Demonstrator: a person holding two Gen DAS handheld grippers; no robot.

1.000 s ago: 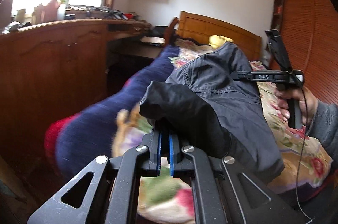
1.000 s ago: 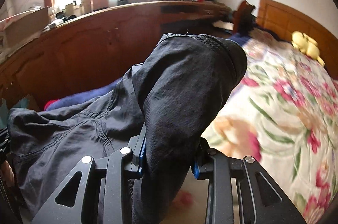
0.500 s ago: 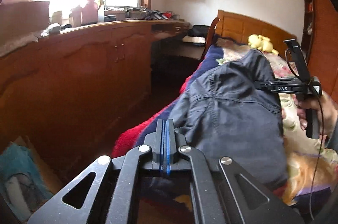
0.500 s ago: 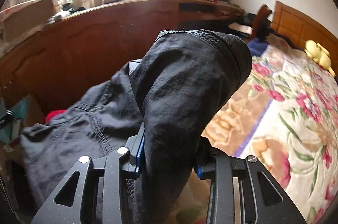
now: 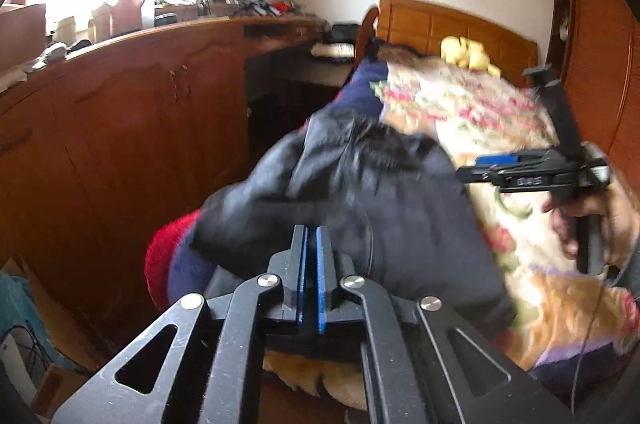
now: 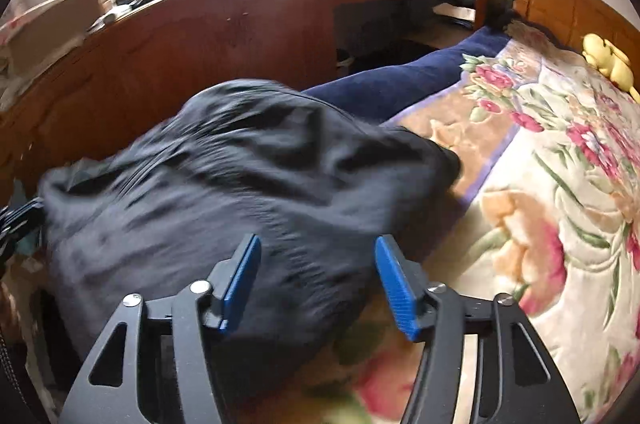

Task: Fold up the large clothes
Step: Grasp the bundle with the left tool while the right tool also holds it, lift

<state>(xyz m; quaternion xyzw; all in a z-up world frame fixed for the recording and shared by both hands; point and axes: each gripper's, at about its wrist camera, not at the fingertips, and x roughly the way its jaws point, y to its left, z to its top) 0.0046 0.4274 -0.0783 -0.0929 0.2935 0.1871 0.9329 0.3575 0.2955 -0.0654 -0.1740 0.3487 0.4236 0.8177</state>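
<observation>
Left wrist view: the left tongs (image 5: pixel 311 244) are nearly pressed together, with only a thin slit between the blue pads and no cloth visible in it. The dark garment (image 5: pixel 360 192) lies heaped just beyond them on the floral bed cover (image 5: pixel 472 112). The right tongs (image 5: pixel 496 164) hang beside the garment.

Right wrist view: the right tongs (image 6: pixel 318 264) are spread wide, released, above the blurred garment (image 6: pixel 240 184) at the bed cover's (image 6: pixel 560 164) near edge.
</observation>
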